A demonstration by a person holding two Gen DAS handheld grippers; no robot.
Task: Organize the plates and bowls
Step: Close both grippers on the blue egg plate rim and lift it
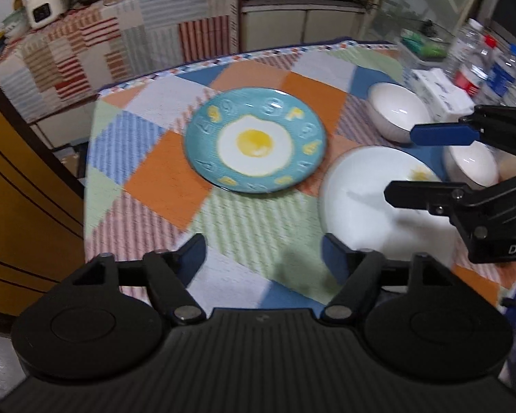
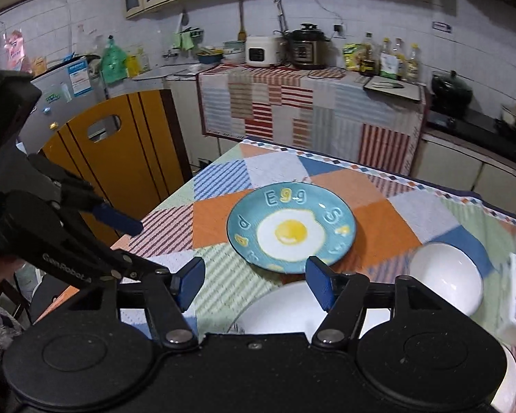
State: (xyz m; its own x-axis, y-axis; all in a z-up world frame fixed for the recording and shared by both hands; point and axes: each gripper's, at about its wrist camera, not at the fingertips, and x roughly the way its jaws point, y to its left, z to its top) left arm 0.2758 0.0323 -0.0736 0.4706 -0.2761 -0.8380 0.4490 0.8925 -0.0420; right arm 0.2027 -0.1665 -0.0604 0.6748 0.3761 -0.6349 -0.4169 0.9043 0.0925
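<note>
Left wrist: both claws released above round glazed egg plate.

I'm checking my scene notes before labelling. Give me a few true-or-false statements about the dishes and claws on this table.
1. The round blue plate with a fried-egg design lies flat on the patchwork tablecloth. True.
2. A white bowl sits on that blue plate. False: it holds nothing.
3. The left claw is open and holds nothing. True.
4. The right claw grips the white plate. False: it is open, nothing between its pads.
</note>
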